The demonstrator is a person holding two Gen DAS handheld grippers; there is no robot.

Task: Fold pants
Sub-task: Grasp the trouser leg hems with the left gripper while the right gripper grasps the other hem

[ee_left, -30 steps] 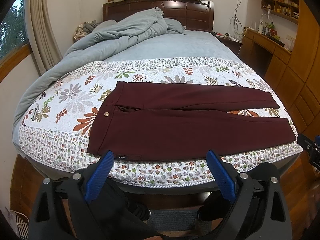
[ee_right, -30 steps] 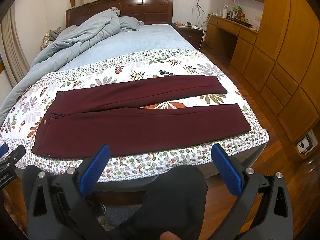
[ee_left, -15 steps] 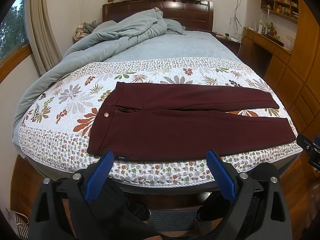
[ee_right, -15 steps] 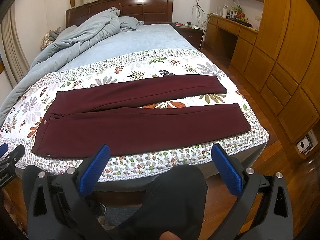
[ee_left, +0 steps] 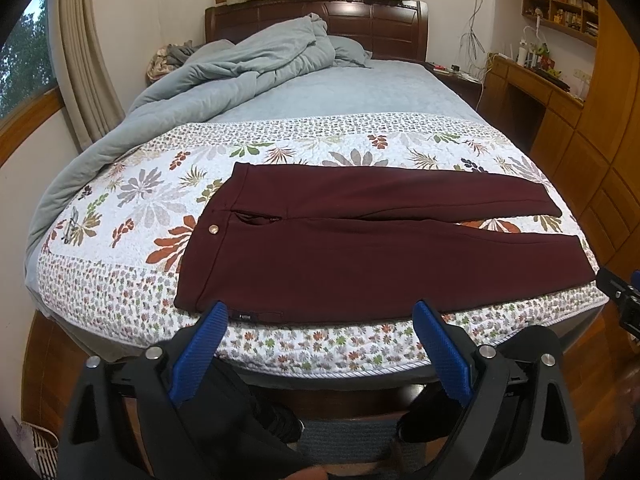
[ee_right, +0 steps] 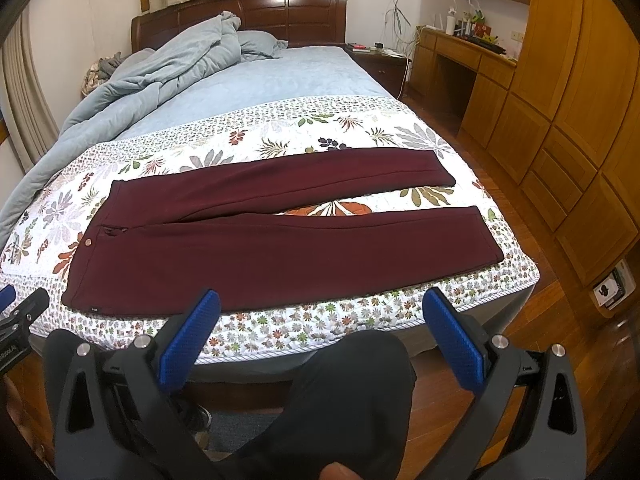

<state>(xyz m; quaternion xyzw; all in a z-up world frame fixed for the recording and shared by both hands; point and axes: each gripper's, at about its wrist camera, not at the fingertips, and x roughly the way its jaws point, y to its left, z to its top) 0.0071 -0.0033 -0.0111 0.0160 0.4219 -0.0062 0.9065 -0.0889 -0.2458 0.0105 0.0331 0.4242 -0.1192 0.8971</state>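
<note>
I hold the left gripper (ee_left: 320, 320) off the near edge of the bed (ee_left: 360, 88), its blue pads (ee_left: 198, 354) spread wide apart and gripping nothing. It sits just short of the waistband corner without touching the fabric. The maroon pants (ee_left: 380, 256) lie flat and unfolded across the floral quilt (ee_left: 132, 200) at the foot of the bed. The waistband, with its small metal button (ee_left: 213, 230), is at the left. Both legs run to the right and part into a narrow V, so a strip of quilt shows between the cuffs. I hold the right gripper (ee_right: 326, 318) off the same near edge, facing the leg section, its jaws likewise wide apart and empty. A dark-trousered knee (ee_right: 352, 384) of the person shows below it. Wooden cabinets (ee_right: 568, 100) line the right wall.
</note>
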